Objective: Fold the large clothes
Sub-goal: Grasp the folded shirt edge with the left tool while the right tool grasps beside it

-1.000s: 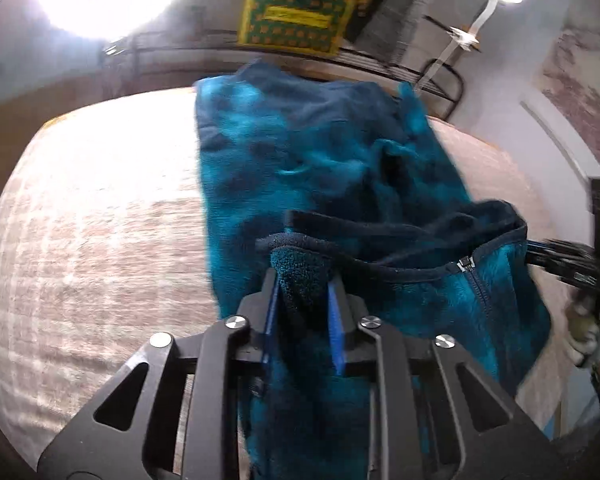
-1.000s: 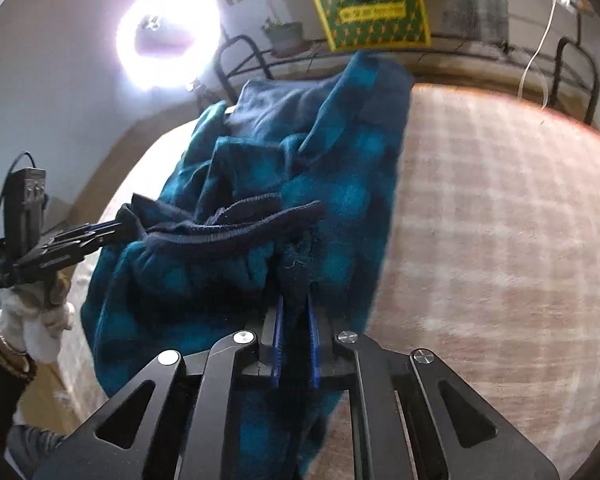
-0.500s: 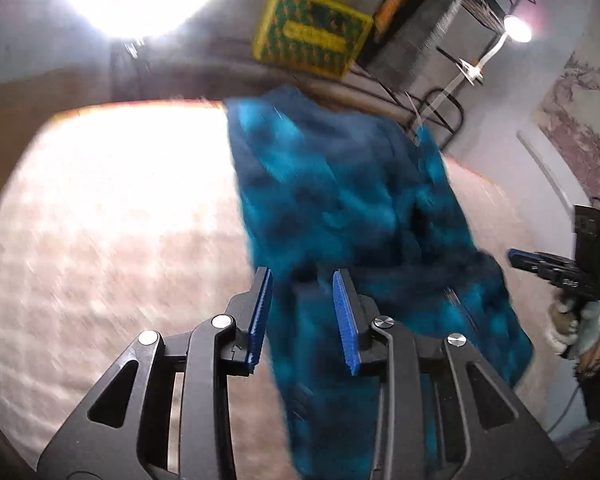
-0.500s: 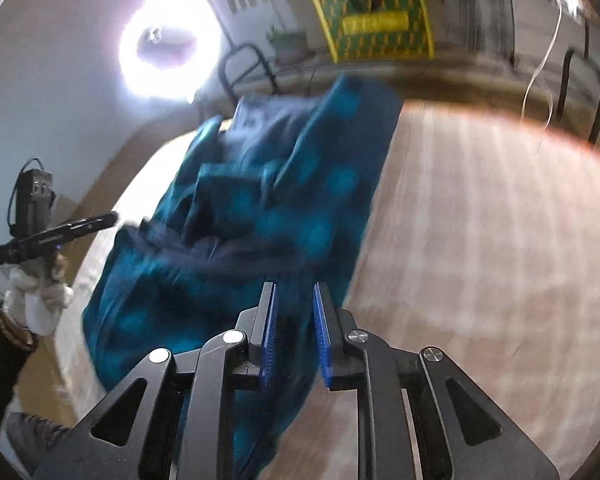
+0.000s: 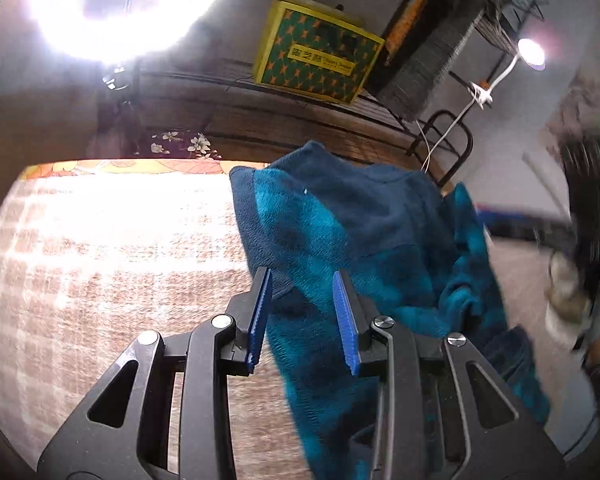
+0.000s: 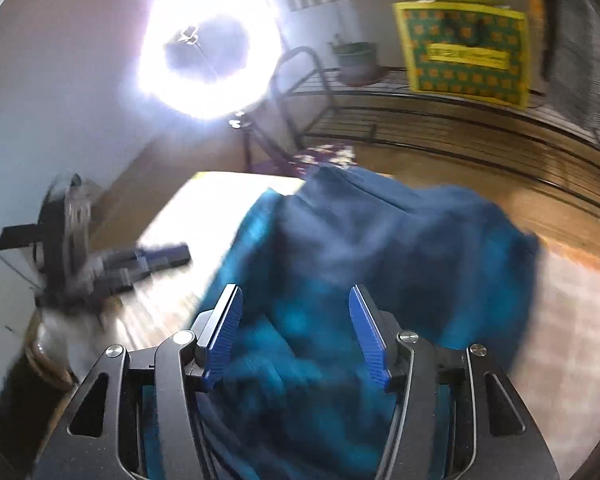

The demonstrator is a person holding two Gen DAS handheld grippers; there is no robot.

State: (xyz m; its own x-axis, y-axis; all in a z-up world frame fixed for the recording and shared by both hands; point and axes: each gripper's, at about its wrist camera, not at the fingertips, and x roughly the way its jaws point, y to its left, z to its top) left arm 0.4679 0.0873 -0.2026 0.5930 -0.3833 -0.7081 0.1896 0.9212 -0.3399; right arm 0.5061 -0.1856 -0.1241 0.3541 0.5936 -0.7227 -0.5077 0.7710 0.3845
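- The bed, under a checked cover, carries the work.
- The blue fleece garment lies bunched along the bed's right part, one side spilling over the near edge.
- The left gripper hovers above the fleece, jaws wide and empty.
- The right gripper is also spread wide, holding nothing.
- Best next: flatten the bunched folds, then pinch a clean edge, not a thick wad.

garment: fuzzy teal fleece | bed cover: woven checked cloth | left hand-held gripper: matt black plastic, ribbed blue pads
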